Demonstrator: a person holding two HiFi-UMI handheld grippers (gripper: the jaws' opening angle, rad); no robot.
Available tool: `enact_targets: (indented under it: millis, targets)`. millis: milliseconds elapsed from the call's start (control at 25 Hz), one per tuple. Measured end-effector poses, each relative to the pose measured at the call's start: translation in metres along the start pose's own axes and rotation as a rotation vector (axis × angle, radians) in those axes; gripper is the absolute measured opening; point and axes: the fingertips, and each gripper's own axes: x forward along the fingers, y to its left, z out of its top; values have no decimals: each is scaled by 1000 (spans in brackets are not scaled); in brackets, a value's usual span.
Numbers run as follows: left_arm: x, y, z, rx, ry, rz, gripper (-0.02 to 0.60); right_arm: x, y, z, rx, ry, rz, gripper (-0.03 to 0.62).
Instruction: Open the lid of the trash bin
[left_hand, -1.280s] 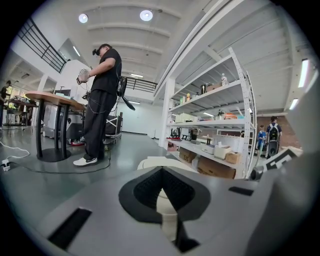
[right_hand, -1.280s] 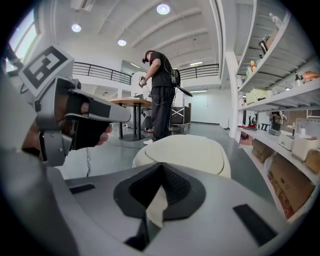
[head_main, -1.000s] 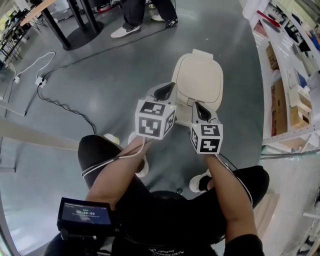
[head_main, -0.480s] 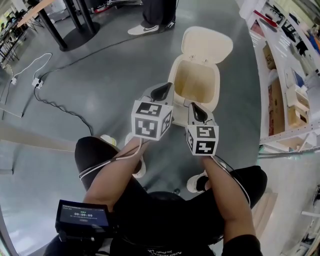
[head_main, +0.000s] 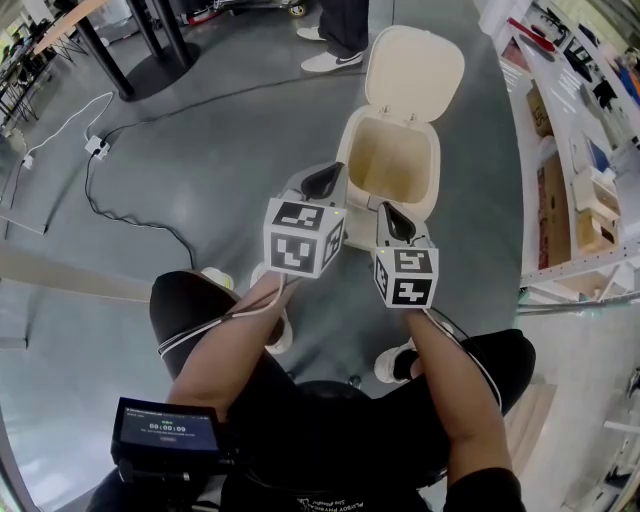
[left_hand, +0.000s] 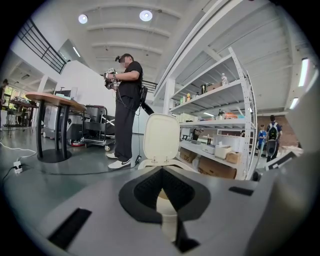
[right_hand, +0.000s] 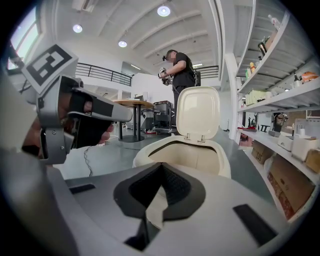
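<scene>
A cream trash bin (head_main: 348, 150) stands on the grey floor in front of me, its lid (head_main: 415, 62) swung up and back, the inside bare. My left gripper (head_main: 327, 181) is shut and hovers by the bin's front left edge, holding nothing. My right gripper (head_main: 399, 222) is shut too, just before the bin's front rim, also without anything in it. In the left gripper view the upright lid (left_hand: 161, 136) rises beyond the left gripper (left_hand: 161, 178). From the right gripper (right_hand: 160, 173) I look into the bin (right_hand: 186, 156), with the lid (right_hand: 197, 114) behind and the left gripper (right_hand: 85, 113) at left.
A person's shoes (head_main: 335, 58) stand on the floor just beyond the bin. A black cable (head_main: 135, 200) with a white plug strip winds over the floor at left. Round table bases (head_main: 160, 70) stand at back left. White shelves (head_main: 580, 160) with boxes line the right side.
The bin's lid went from shut to fully raised. Both grippers stayed near the bin's front. The person behind the bin stepped to the right.
</scene>
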Motion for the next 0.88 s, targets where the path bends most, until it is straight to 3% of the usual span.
enact_targets:
  millis: [880]
  targets:
    - [2,0,0,42,10,0,-3,2,0,5,-20,-14,0,5]
